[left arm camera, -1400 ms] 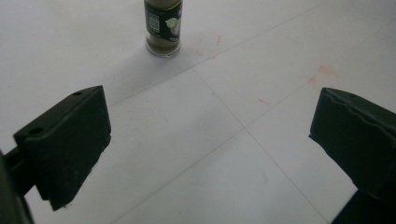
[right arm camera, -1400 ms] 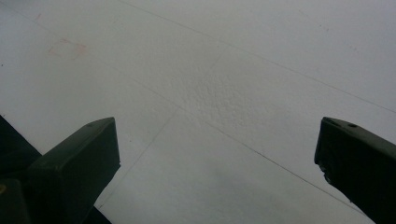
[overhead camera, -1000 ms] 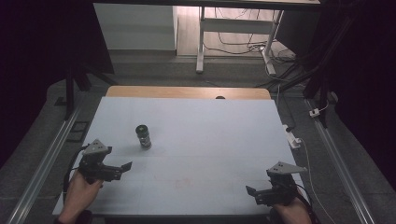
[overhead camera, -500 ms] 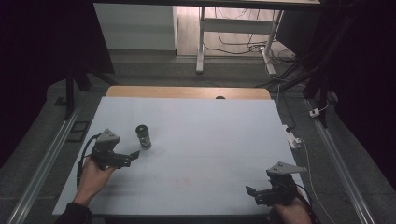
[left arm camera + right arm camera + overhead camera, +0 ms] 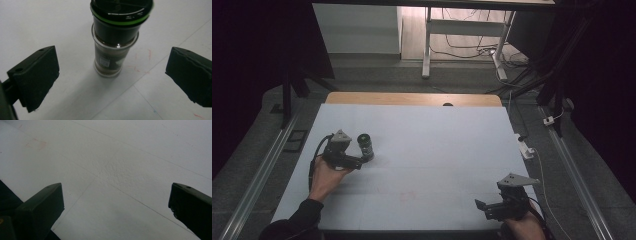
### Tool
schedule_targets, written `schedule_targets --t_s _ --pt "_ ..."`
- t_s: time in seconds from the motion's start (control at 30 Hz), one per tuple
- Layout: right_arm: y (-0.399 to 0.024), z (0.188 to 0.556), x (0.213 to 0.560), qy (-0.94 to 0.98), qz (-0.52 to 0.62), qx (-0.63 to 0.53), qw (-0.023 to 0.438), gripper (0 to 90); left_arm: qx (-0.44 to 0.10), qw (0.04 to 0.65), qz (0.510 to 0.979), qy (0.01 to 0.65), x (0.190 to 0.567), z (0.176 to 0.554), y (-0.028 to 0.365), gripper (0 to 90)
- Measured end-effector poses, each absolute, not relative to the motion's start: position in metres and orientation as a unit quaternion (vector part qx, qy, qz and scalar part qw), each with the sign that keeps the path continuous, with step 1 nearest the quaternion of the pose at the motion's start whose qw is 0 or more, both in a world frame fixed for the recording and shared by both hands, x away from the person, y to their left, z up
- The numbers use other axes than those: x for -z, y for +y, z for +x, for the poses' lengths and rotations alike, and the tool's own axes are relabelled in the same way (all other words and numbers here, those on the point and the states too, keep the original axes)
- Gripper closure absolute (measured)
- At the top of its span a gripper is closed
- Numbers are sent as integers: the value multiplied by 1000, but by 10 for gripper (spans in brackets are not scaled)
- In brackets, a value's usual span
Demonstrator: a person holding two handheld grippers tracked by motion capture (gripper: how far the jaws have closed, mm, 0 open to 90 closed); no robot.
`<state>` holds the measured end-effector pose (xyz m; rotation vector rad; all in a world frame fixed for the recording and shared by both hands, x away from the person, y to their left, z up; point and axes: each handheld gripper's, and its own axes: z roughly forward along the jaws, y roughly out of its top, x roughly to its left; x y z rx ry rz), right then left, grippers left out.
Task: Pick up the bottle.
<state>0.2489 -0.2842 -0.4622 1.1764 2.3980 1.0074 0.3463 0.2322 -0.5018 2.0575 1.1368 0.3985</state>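
Black-lidded jar [image 5: 113, 37] between wide-open left gripper [image 5: 112, 75], apparently untouched.

This looks like a lab or recording room set up for tests. A plain white desk [image 5: 437, 150] stands in a dim room on grey floor, with metal rails [image 5: 259, 170] running along its left and right sides. Beyond the far edge, loose cables [image 5: 467, 47] lie around the legs of a white frame [image 5: 428, 45]. A white power strip [image 5: 526, 146] lies by the right edge.
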Motion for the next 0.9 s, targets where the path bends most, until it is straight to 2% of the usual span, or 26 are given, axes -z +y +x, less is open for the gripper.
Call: schedule_targets --t_s 0.4,0.53,0.57,0.6,0.63,0.67,0.7,0.73,0.77,0.83,0.9 --pt "-284 249 462 833 407 -348 142 0 -146 355 811 442 518 369 228 0" --pt "-284 249 462 833 406 -347 143 0 -152 346 816 437 521 372 224 29" --pt "-284 249 462 833 406 -348 143 0 -151 345 818 435 521 372 224 68" --pt "-284 249 462 833 406 -348 143 0 -154 344 819 433 521 372 224 68" --pt "-284 249 462 833 406 -348 142 0 -154 345 820 431 521 372 224 147" --pt "-284 249 462 833 406 -348 142 0 -155 346 820 429 521 372 224 147" --pt "-284 249 462 832 407 -349 142 0 -157 347 820 428 520 371 224 223" --pt "-284 249 462 832 407 -349 142 0 -156 350 818 429 520 371 225 223" --pt "-284 249 462 832 407 -349 142 0 -152 354 817 428 519 371 226 306" --pt "-284 248 462 832 406 -349 142 0 -149 359 817 426 519 370 226 339" --pt "-284 248 462 833 406 -349 142 0 -143 362 818 424 519 369 226 410"
